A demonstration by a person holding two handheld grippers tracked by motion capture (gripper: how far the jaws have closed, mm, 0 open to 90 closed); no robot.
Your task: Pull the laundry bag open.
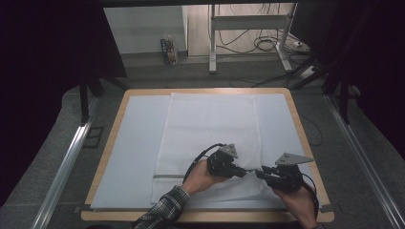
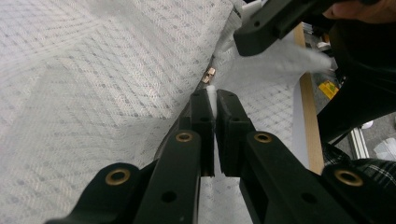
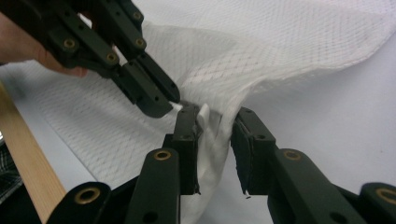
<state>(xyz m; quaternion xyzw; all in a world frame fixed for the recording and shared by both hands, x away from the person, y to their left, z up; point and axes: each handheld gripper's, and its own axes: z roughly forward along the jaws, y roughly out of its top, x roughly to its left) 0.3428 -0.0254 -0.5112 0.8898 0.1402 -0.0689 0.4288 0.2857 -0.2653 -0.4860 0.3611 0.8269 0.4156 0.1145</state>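
Nearest to me, at the bottom of the high view, I see two forearms coming in: the left one wears a plaid sleeve (image 1: 160,212) and the left hand (image 1: 198,179) reaches forward and to the right, while the right hand (image 1: 296,198) reaches forward and to the left. So the two grippers point toward each other and almost meet near the front right part of the table (image 1: 112,129).

The left gripper (image 2: 214,100) has its jaws nearly closed, and a thin white edge of the mesh laundry bag (image 1: 210,129) is pinched between them. A small brass zipper pull (image 2: 208,73) sits just beyond its tips. In the right gripper view I see this same gripper coming from the upper left, its tips touching the fabric.

The right gripper (image 3: 219,123) has its jaws a little apart, with a bunched fold of the mesh standing between them; the left jaw touches the fabric, but I cannot tell if the other one presses it.

I count one mesh bag, two grippers and one white sheet (image 1: 136,143). The bag lies flat on the sheet in the middle of the wooden table, and its front right corner is lifted where the grippers meet.
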